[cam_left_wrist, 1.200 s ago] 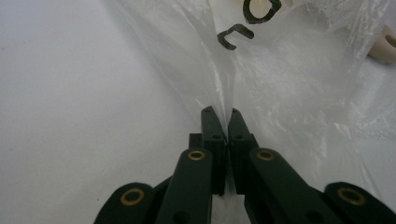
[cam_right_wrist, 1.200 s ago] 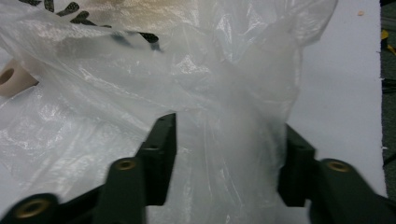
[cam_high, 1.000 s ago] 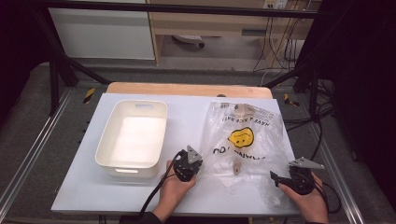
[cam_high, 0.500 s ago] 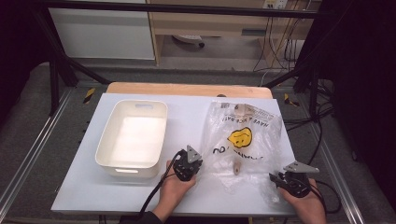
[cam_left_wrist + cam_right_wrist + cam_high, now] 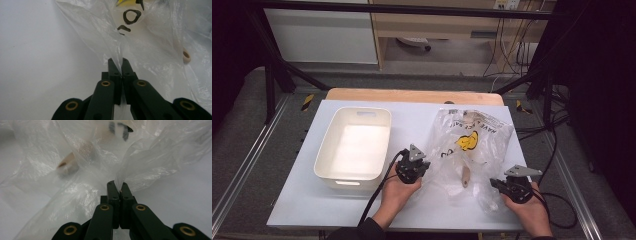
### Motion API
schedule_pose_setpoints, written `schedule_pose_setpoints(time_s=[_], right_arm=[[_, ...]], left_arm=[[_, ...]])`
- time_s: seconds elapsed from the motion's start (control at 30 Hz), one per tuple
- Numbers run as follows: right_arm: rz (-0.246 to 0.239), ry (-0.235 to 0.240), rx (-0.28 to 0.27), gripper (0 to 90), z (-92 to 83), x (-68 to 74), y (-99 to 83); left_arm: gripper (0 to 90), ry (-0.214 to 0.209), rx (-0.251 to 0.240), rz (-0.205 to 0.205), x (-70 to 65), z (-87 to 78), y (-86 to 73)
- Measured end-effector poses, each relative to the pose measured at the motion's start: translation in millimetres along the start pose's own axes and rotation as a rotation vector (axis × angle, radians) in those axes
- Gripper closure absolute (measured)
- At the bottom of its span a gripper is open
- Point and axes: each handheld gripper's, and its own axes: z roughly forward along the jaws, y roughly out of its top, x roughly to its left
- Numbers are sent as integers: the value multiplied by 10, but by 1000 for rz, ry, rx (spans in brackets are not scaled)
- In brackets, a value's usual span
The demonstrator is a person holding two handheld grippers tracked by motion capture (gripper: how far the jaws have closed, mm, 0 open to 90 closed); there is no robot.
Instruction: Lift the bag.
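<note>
Clear plastic bag (image 5: 472, 145), crumpled, on table

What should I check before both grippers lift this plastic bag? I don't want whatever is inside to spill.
1. Left gripper clamped on plastic bag film: ok.
2. Right gripper clamped on the bag's film: ok; its jaws have just been closing.
3. Wooden-handled item fully inside the bag: cannot tell.
4. White tub free to receive things: ok.
5. Bag mouth position between the grips: cannot tell.
</note>
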Motion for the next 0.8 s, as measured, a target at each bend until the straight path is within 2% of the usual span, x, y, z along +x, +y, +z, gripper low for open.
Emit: schedule_pose_setpoints(time_s=[0.17, 0.47, 0.63, 0.67, 0.8], right_arm=[[-38, 35, 16, 900, 112, 101, 165], [-53, 82, 1, 900, 222, 172, 408], [-68, 92, -14, 900, 246, 184, 547], [-57, 90, -15, 900, 254, 193, 571], [-81, 94, 2, 900, 278, 227, 666]], left_arm=[[900, -15, 0, 7, 27, -70, 138], [900, -11, -1, 48, 88, -214, 434], [900, 3, 17, 65, 197, -253, 569], [900, 4, 21, 63, 225, -259, 588], [900, 4, 26, 52, 346, -303, 658]])
